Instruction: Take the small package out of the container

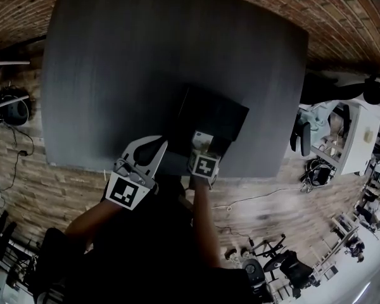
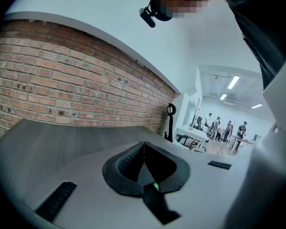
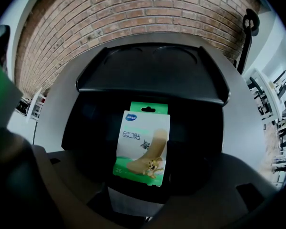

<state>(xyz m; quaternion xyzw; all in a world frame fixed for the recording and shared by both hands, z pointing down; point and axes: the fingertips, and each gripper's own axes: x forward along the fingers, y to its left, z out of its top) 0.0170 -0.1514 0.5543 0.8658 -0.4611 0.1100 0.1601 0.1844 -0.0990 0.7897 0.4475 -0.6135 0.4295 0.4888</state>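
A small white and green package of plasters with a cartoon print stands upright between the jaws of my right gripper, which is shut on its lower end. Behind and below it lies the open black container, its lid folded back. In the head view the package sits at the near edge of the container, with the right gripper just behind it. My left gripper hovers to the left of the container. Its ribbed pads meet with nothing between them.
The dark grey table spreads wide beyond and left of the container. Its near edge runs just under both grippers. A brick wall stands behind it. Desks and people are far off at the right.
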